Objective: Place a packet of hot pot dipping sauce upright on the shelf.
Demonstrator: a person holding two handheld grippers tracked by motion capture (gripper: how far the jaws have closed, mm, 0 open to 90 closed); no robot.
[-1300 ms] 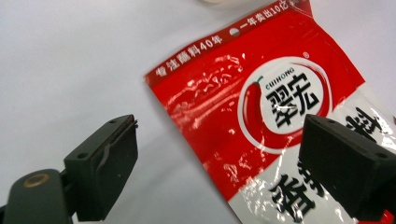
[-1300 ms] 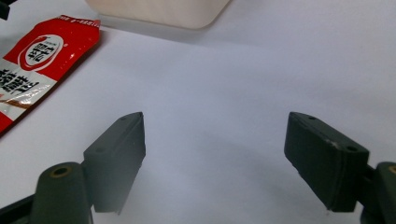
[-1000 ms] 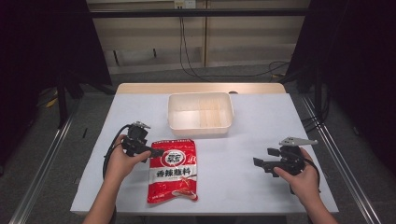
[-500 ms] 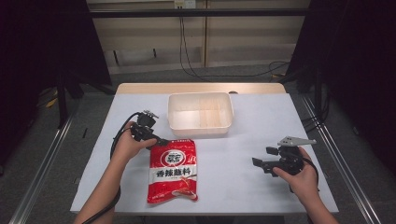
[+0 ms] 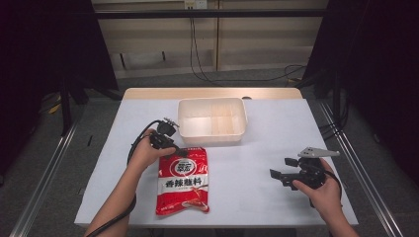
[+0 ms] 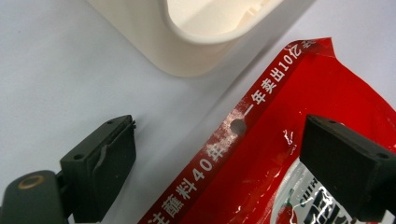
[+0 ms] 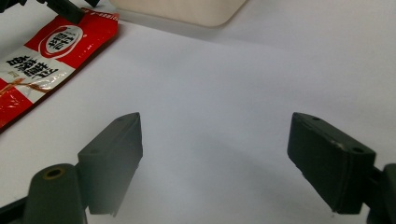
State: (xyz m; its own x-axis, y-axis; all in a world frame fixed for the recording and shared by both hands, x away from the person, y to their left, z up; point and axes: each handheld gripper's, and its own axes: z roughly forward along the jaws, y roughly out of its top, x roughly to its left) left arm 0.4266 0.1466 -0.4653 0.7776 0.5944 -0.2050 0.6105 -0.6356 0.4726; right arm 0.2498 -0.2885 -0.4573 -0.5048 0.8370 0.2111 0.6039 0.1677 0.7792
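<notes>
The left gripper [image 5: 174, 149], jaws wide and empty, is moving up to straddle the packet's [image 5: 184, 181] top edge, readying a grasp, while the open right gripper [image 5: 280, 168] is idling.

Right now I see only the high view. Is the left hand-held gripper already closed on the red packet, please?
Observer: No. In the left gripper view the left hand-held gripper stands open; one jaw is over the red packet, the other over the bare table.
Operator: Which part of the packet lies between the jaws?
Observer: Its sealed top edge, with a small round hang hole, close to the corner of the white tub.
Operator: And the right one?
Observer: The right hand-held gripper is open too, with bare table between its jaws.
</notes>
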